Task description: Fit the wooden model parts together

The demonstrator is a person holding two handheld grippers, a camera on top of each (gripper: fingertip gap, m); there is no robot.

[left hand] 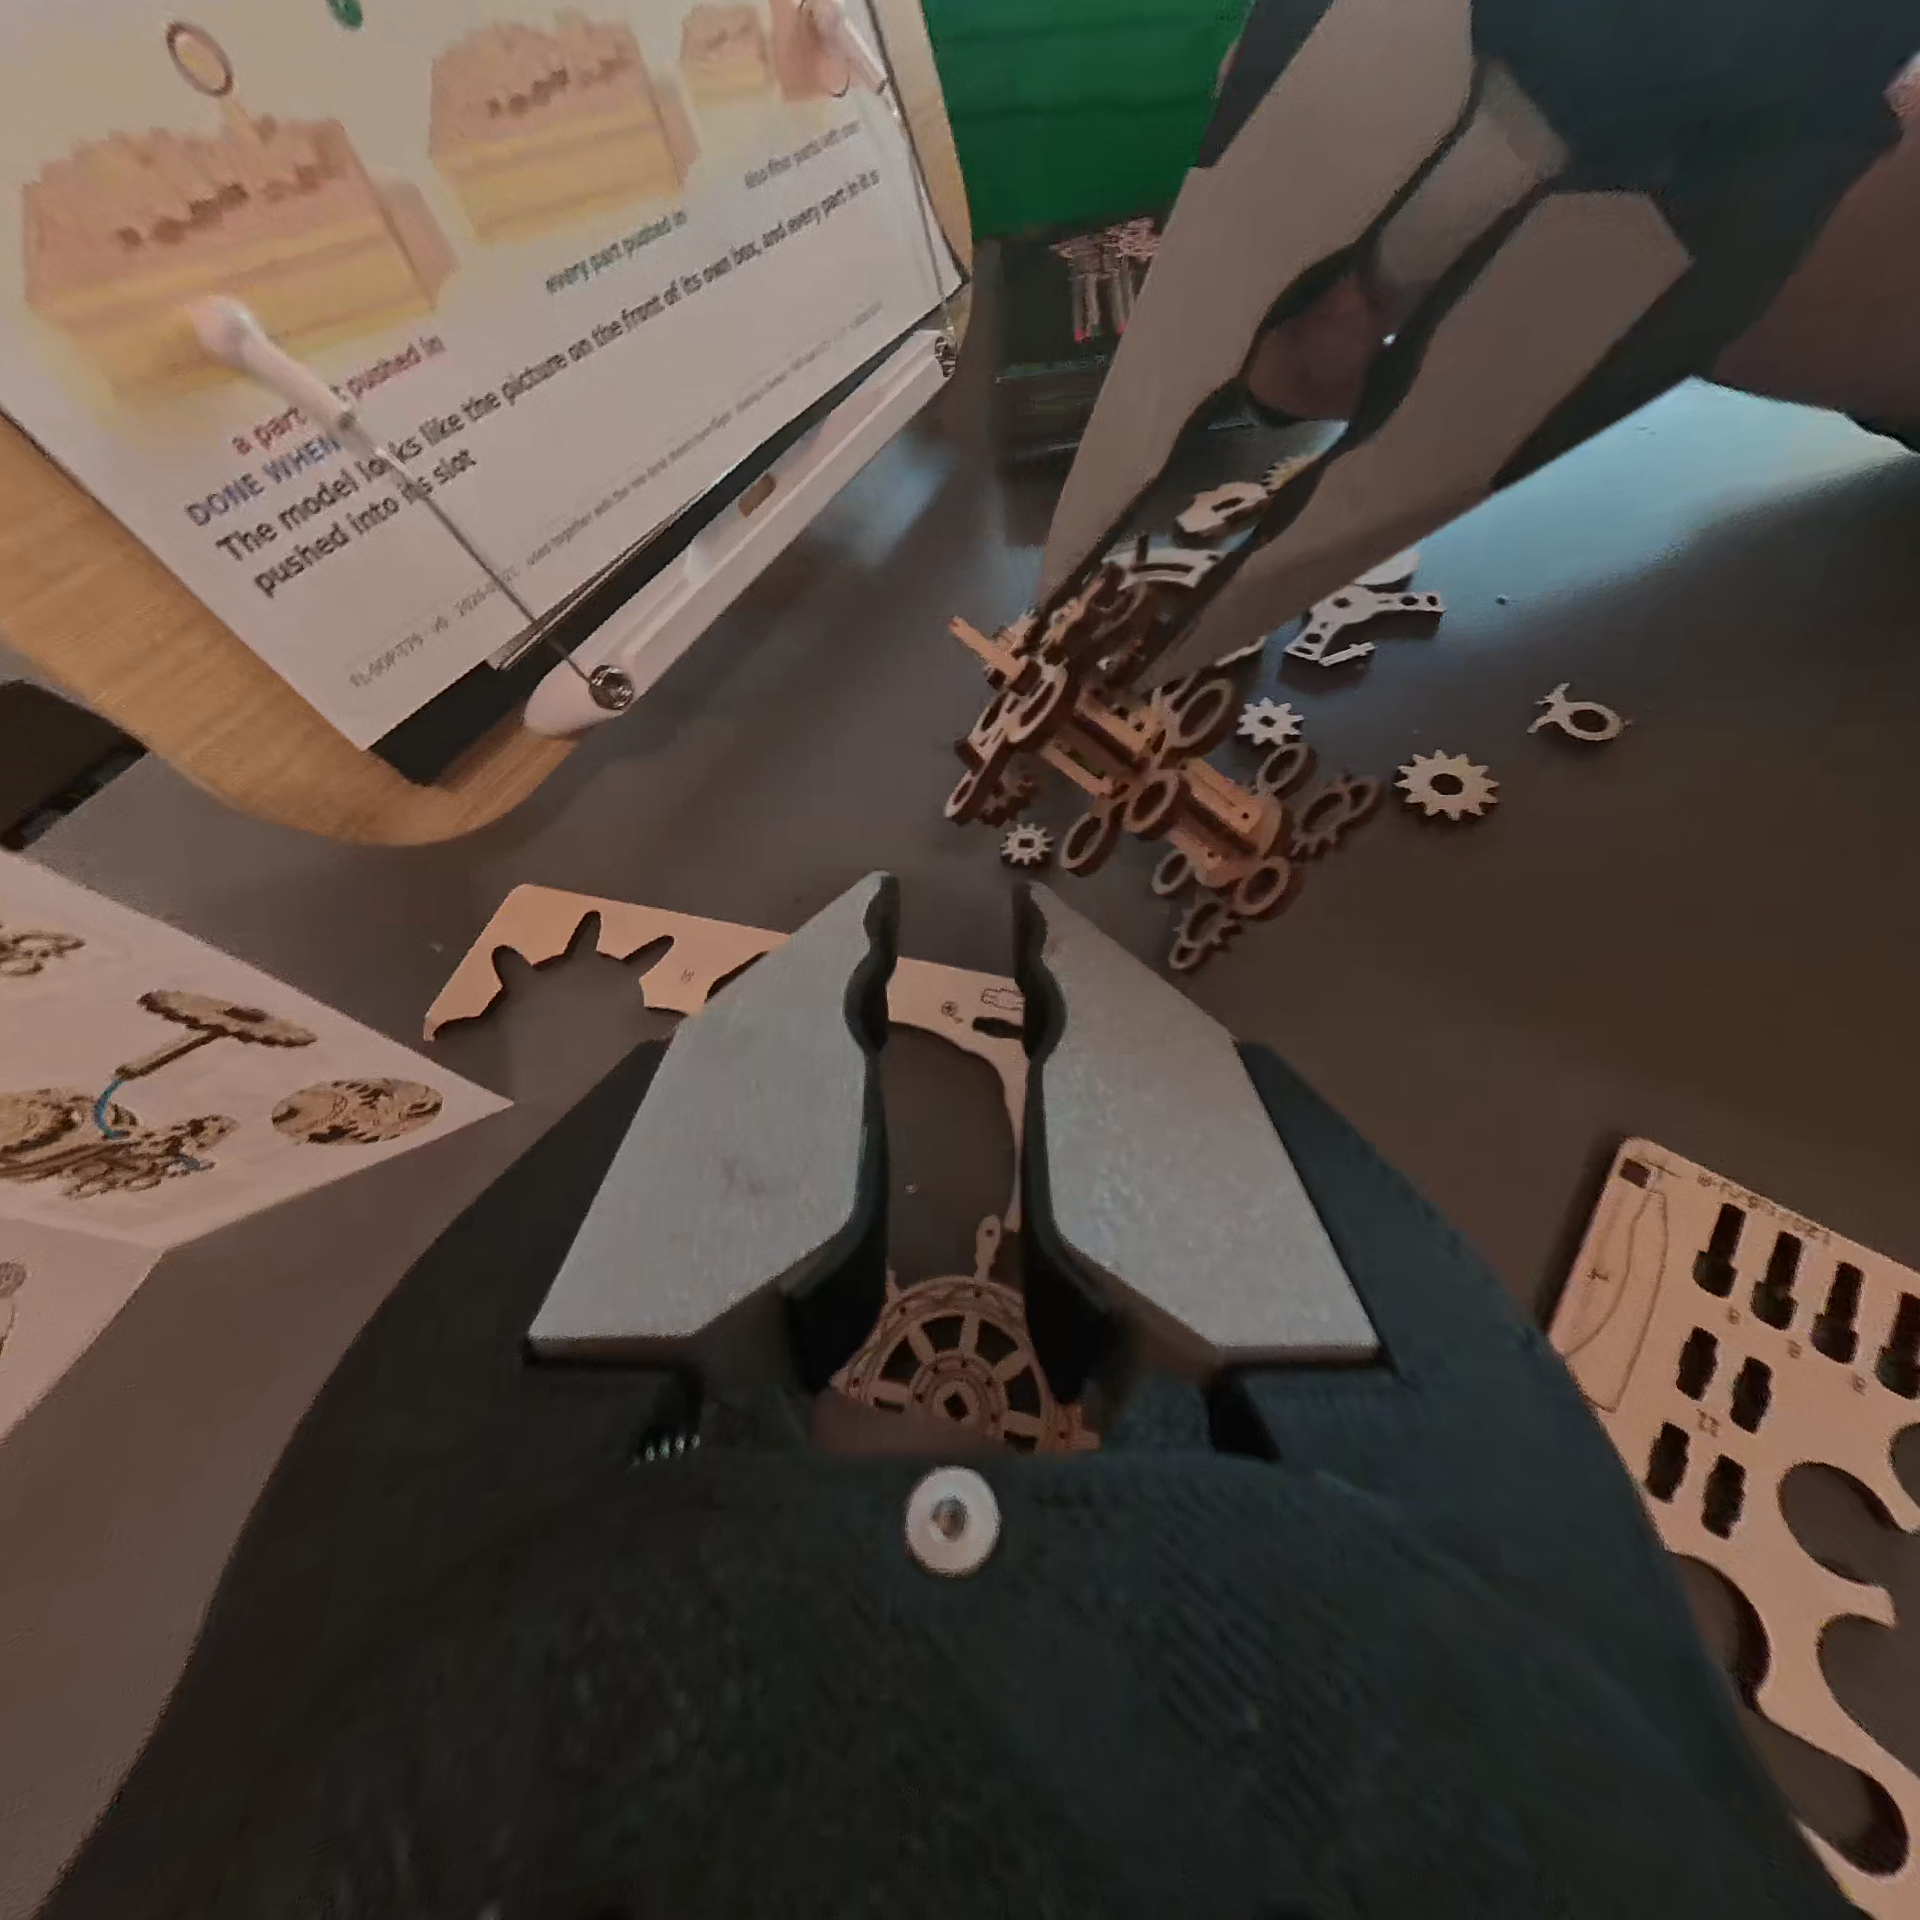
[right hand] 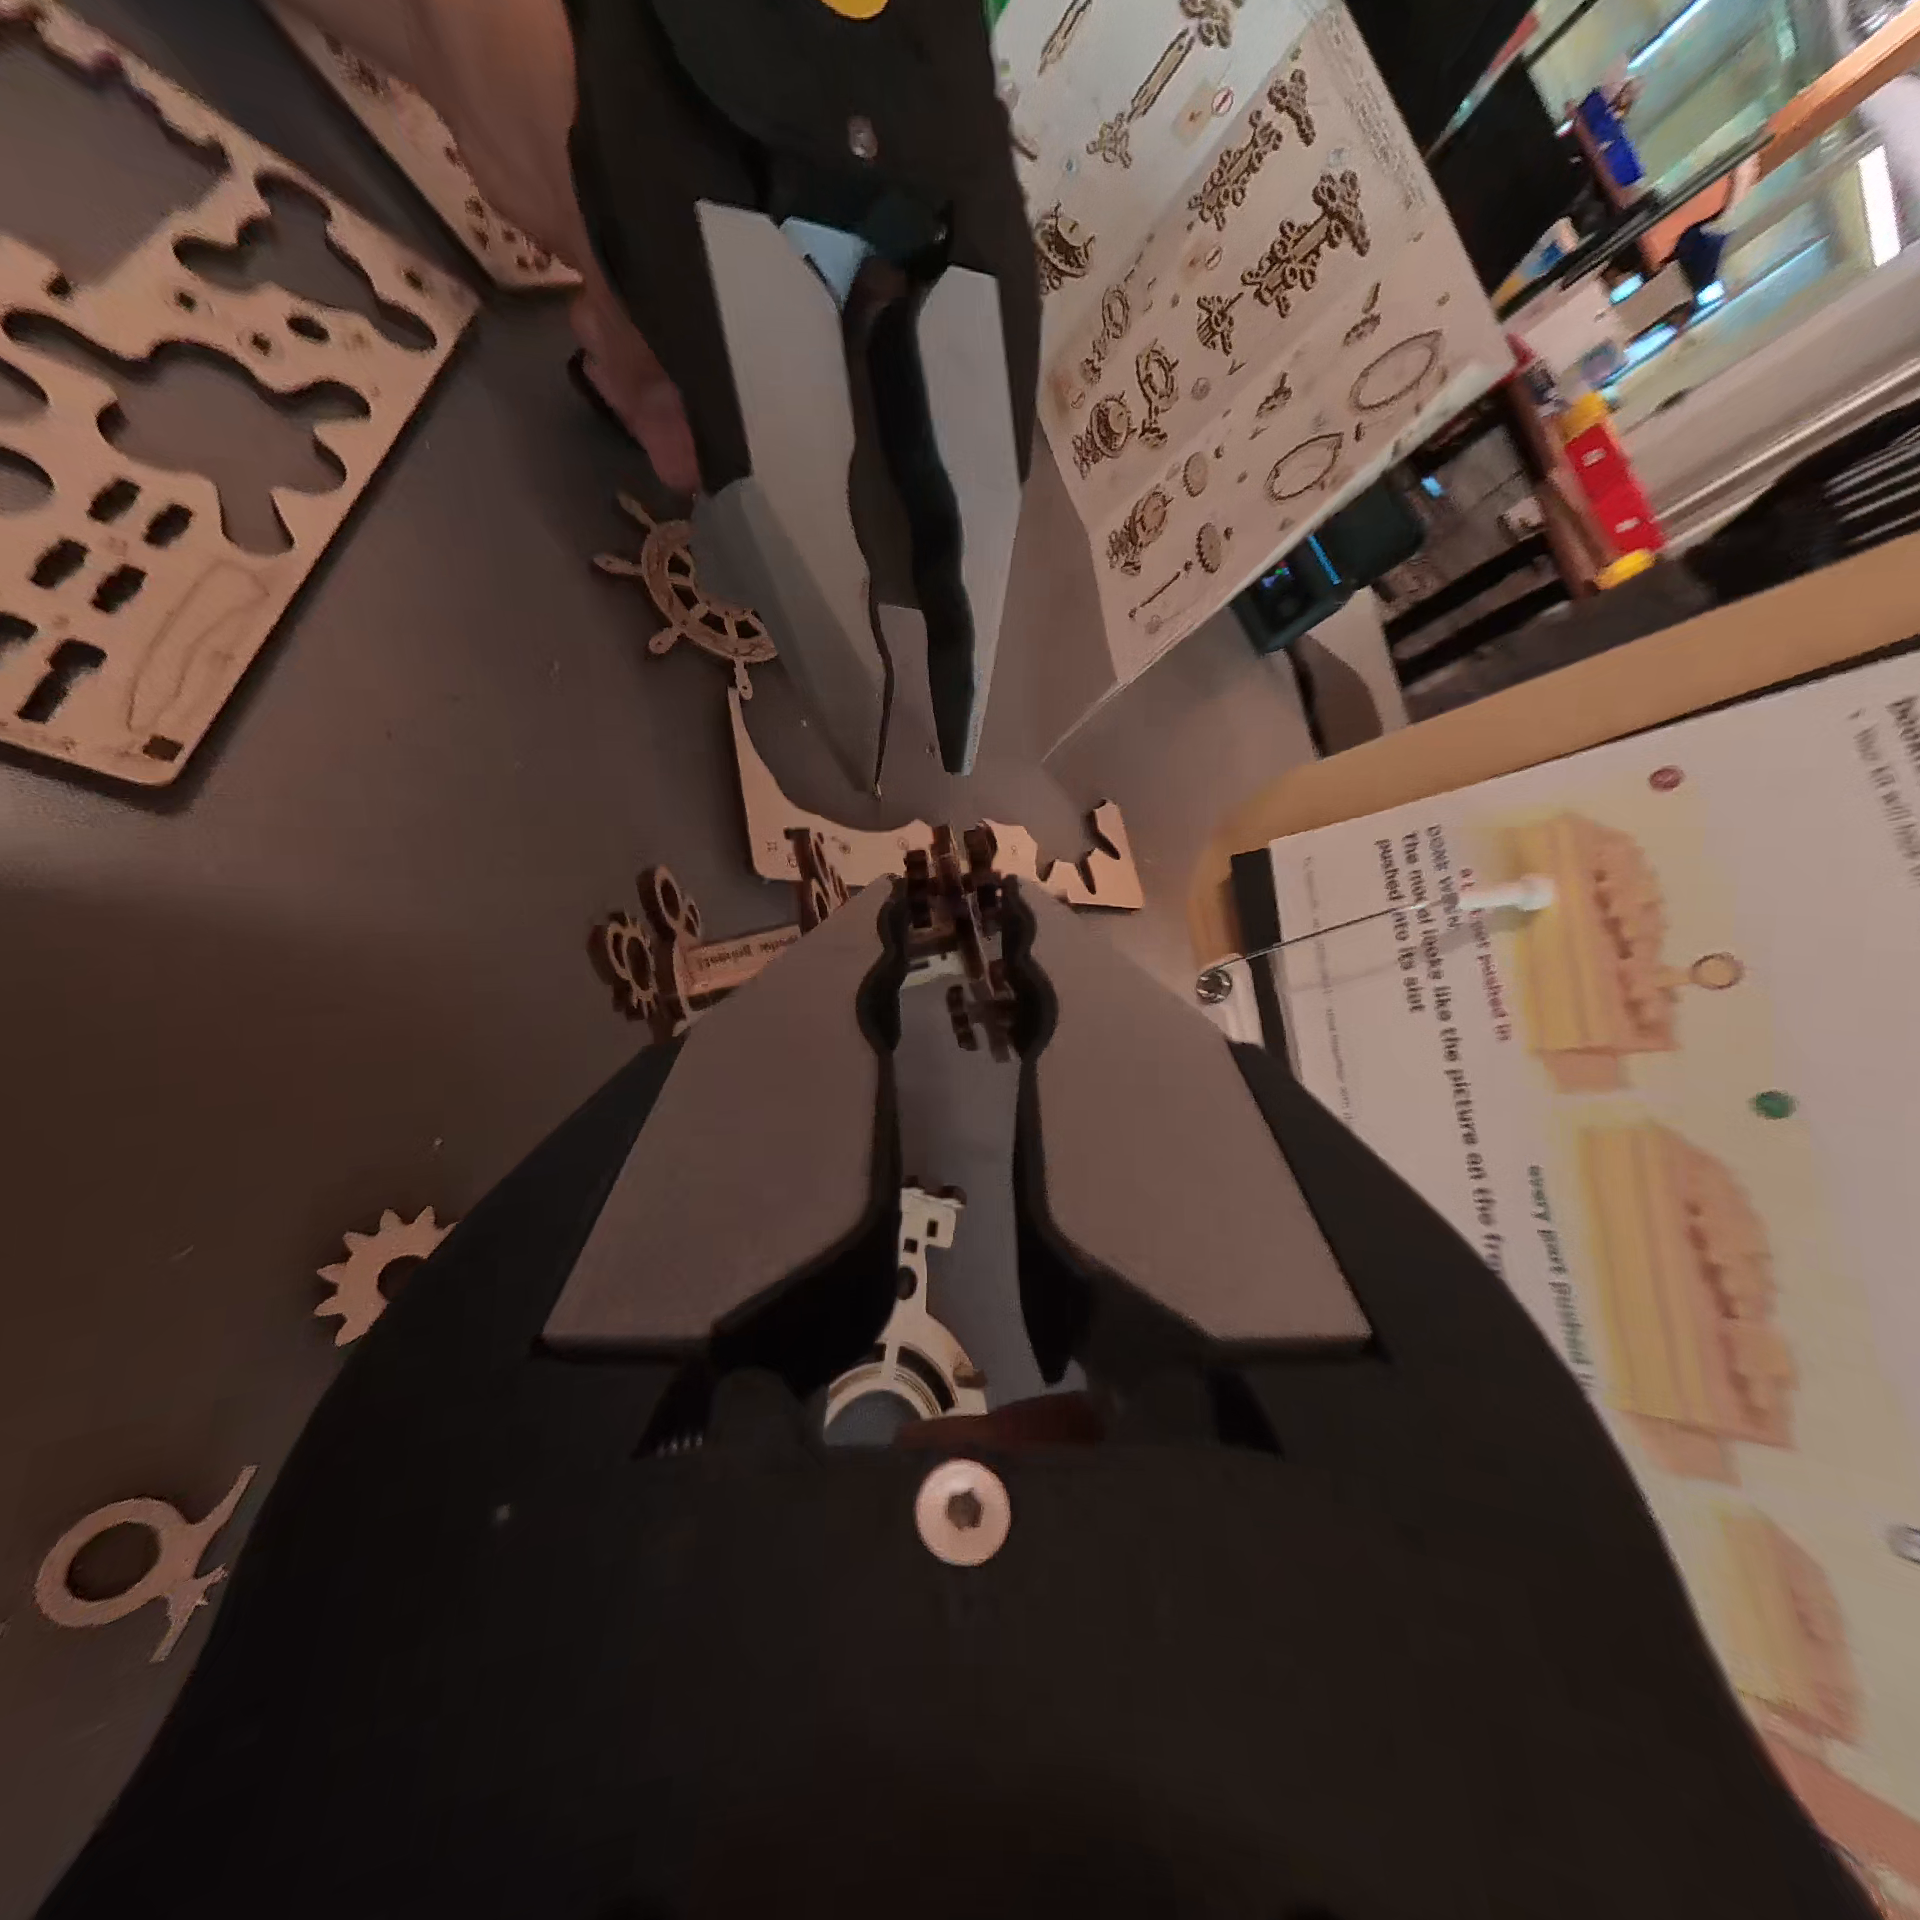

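The half-built wooden model (left hand: 1132,748), a shaft with rings and gears, stands tilted on the dark table (left hand: 779,779). My right gripper (right hand: 954,904) is shut on its upper end (right hand: 956,935); in the left wrist view it (left hand: 1117,644) comes down from the top right. My left gripper (left hand: 954,904) is open by a narrow gap and empty, just short of the model. It hovers over a wooden offcut sheet (left hand: 582,956) and a ship's wheel part (left hand: 961,1371). In the right wrist view the left gripper (right hand: 914,779) faces me, with the wheel (right hand: 691,597) beside it.
Loose gears (left hand: 1446,784) (right hand: 364,1278), a ring piece (left hand: 1577,719) and a curved part (left hand: 1361,623) lie right of the model. A punched-out sheet (left hand: 1766,1403) lies front right. An open booklet (left hand: 208,1091) lies left. An instruction card on a stand (left hand: 468,364) stands back left. There is about 5 cm between the tips of the two grippers.
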